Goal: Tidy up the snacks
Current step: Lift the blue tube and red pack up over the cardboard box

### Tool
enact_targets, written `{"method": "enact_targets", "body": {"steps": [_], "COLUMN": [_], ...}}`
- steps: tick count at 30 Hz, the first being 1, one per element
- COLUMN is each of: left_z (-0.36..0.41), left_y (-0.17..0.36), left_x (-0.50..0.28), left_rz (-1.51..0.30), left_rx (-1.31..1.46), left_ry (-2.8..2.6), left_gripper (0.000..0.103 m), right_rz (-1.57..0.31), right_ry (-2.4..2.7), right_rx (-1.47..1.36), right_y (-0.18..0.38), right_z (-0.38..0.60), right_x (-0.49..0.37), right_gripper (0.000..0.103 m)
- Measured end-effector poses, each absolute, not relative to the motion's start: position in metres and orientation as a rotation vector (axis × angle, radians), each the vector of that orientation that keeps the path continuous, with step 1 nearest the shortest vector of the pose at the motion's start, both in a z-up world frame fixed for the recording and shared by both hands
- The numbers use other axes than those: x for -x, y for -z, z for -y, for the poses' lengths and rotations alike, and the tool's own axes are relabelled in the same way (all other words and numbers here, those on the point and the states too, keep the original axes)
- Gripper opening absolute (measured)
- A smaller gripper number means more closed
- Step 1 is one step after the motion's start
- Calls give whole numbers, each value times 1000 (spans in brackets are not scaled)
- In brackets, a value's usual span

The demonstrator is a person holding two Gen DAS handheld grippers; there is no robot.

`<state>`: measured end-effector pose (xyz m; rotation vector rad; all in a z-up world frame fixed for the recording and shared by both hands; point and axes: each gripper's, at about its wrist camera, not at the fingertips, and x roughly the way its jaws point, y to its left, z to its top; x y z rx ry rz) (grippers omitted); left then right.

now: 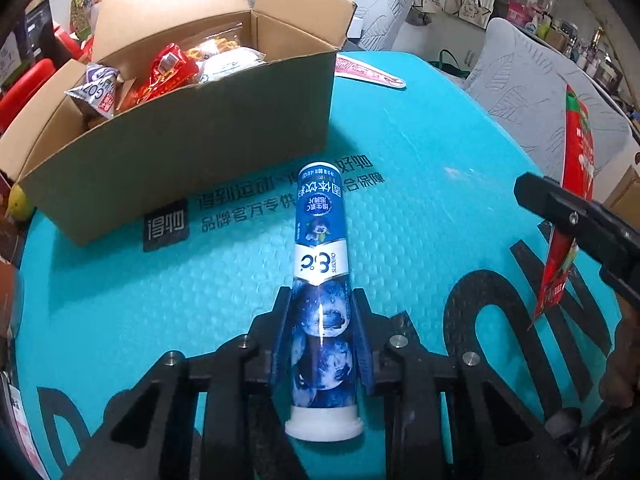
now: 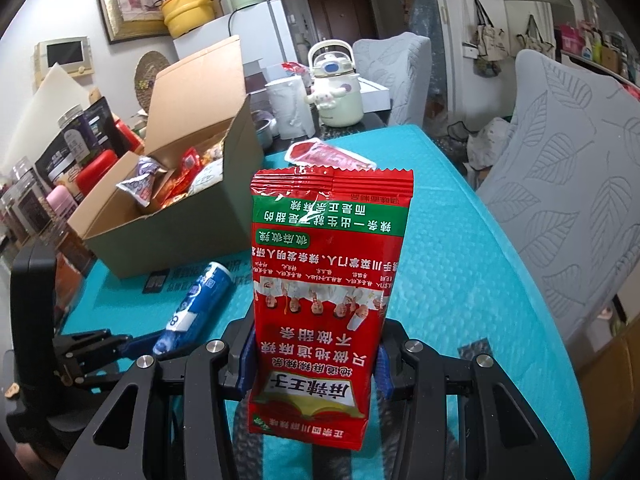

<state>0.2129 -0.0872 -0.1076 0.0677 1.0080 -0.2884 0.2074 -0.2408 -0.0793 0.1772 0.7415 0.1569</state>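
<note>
A blue tube (image 1: 320,240) with a white cap lies on the teal mat (image 1: 440,184), its far end pointing toward the cardboard box (image 1: 192,160). My left gripper (image 1: 321,298) is shut on the tube's lower half, one blue pad on each side. The right wrist view shows the tube (image 2: 196,304) at lower left with the left gripper (image 2: 154,346) on it. My right gripper (image 2: 316,354) is shut on a red snack packet (image 2: 320,280), held upright above the mat. The open box (image 2: 180,236) holds several wrapped snacks.
A flat red and pink packet (image 2: 332,156) lies on the mat's far end. Behind the mat stand a cream kettle-shaped bottle (image 2: 336,92) and a white cup. Grey-covered chairs (image 2: 560,168) line the right side. Jars and flasks (image 2: 36,200) crowd the left.
</note>
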Motion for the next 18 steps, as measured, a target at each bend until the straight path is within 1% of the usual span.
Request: {"method": "enact_targets", "body": {"steps": [13, 18], "left_z": [97, 104], "left_y": [111, 110], "left_x": [-236, -246], "left_rz": [-1027, -1020], "left_rx": [-104, -130], "left_ry": [293, 279], "left_gripper": [29, 33], "right_rz": [-777, -783], "right_ry": [-164, -152], "right_rx": [-168, -169], "right_y": [83, 84], "right_z": [231, 230], "right_x": [-197, -194], "right_gripper": [45, 45]}}
